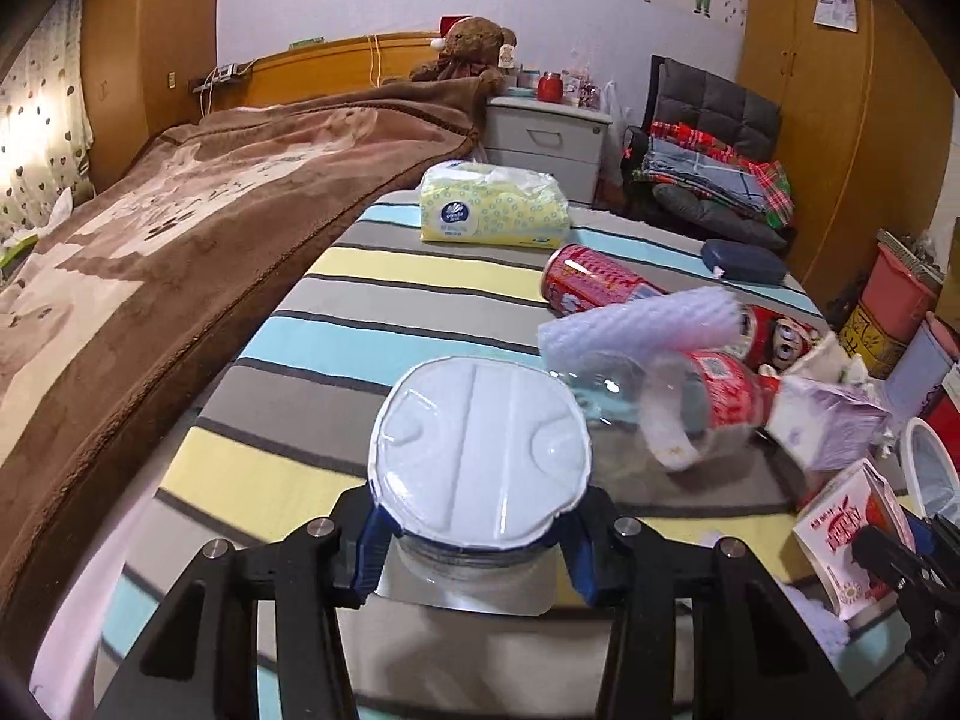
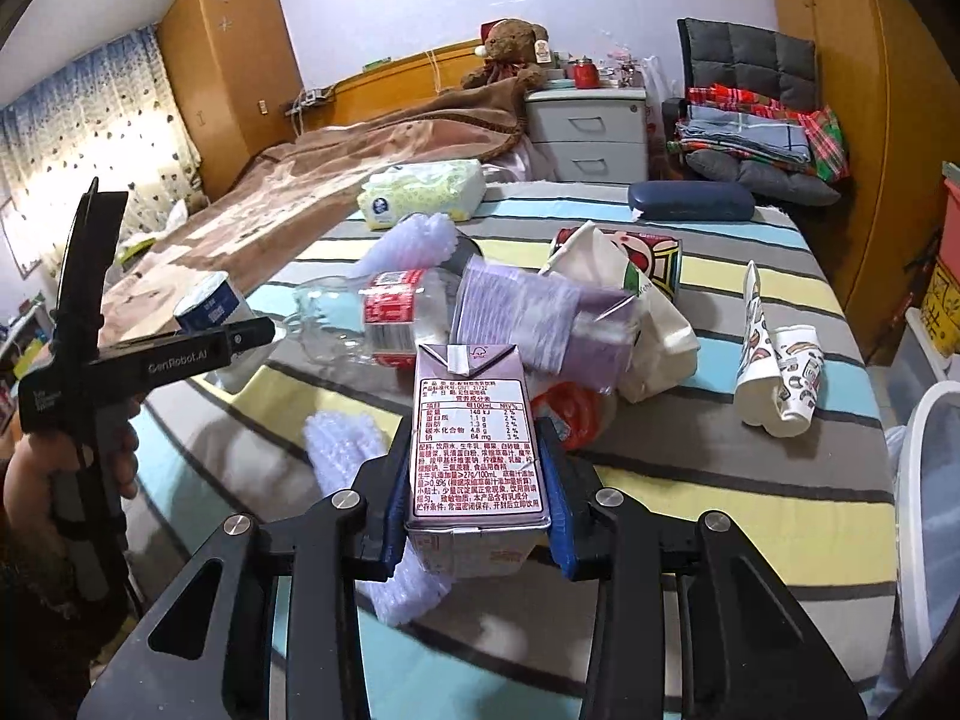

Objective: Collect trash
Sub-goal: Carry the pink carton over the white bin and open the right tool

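My left gripper [image 1: 477,546] is shut on a cup with a white foil lid [image 1: 480,456], held above the striped bed; in the right wrist view the same cup [image 2: 210,306] shows at the left. My right gripper [image 2: 477,498] is shut on a purple drink carton [image 2: 477,450], also seen at the right edge of the left wrist view [image 1: 846,534]. A trash pile lies ahead: clear bottle with red label [image 2: 384,315], purple pack [image 2: 540,318], white foam netting [image 2: 342,438], orange wrapper [image 2: 570,414], crushed paper cup [image 2: 780,372], red can [image 1: 600,282].
A yellow tissue pack [image 1: 495,210] and dark glasses case [image 2: 690,201] lie at the far end of the striped sheet [image 2: 750,516]. A white bin rim [image 2: 918,480] stands by the bed's right side. A brown blanket [image 1: 150,252] covers the left.
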